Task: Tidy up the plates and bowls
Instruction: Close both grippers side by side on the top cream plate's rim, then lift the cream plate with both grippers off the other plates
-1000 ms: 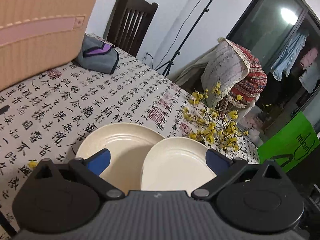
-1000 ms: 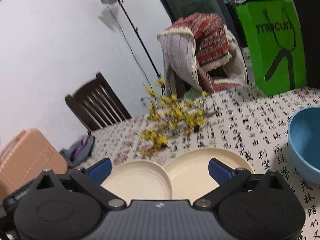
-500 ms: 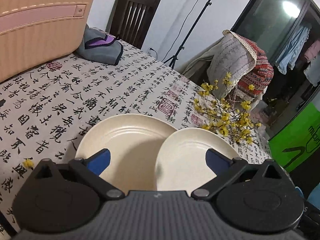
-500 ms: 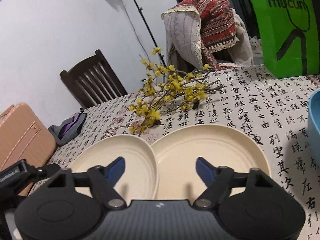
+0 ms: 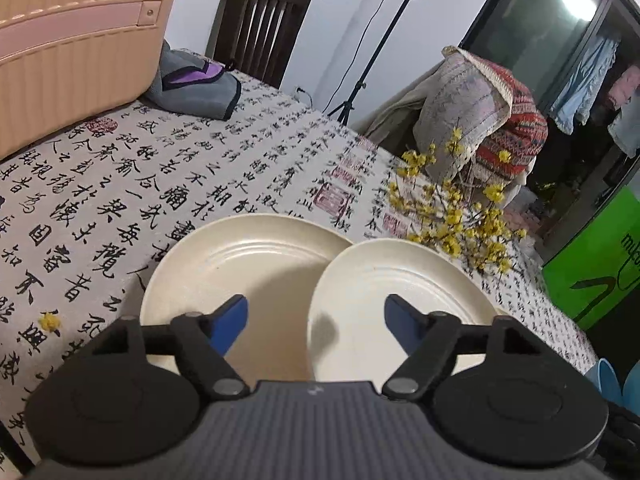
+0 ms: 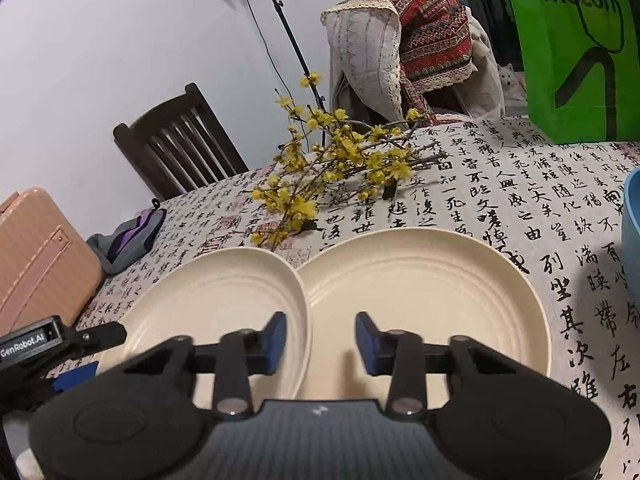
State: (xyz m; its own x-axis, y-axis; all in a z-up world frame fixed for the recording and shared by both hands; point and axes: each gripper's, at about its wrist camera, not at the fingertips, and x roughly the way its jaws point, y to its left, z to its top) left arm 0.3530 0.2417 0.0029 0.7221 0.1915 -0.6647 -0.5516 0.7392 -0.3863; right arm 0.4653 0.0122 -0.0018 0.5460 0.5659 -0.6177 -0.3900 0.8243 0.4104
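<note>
Two cream plates lie side by side on the calligraphy tablecloth. In the left wrist view the left plate (image 5: 240, 264) is partly overlapped by the right plate (image 5: 396, 300). My left gripper (image 5: 316, 320) is open and empty, low over their near rims. In the right wrist view the left plate (image 6: 224, 296) and right plate (image 6: 424, 296) meet at their rims. My right gripper (image 6: 320, 340) is open and empty, its jaws narrowed and straddling the spot where the rims meet. A blue bowl (image 6: 632, 224) sits at the right edge.
A branch of yellow flowers (image 6: 328, 168) lies behind the plates. A pink suitcase (image 5: 76, 48) and a grey pouch (image 5: 196, 88) sit at the far left. A dark chair (image 6: 176, 140) and a green bag (image 6: 576, 48) stand beyond the table (image 5: 120, 168).
Both grippers have come lower and closer to the plates. Both sets of jaws have narrowed, the right more. The plates have not moved.
</note>
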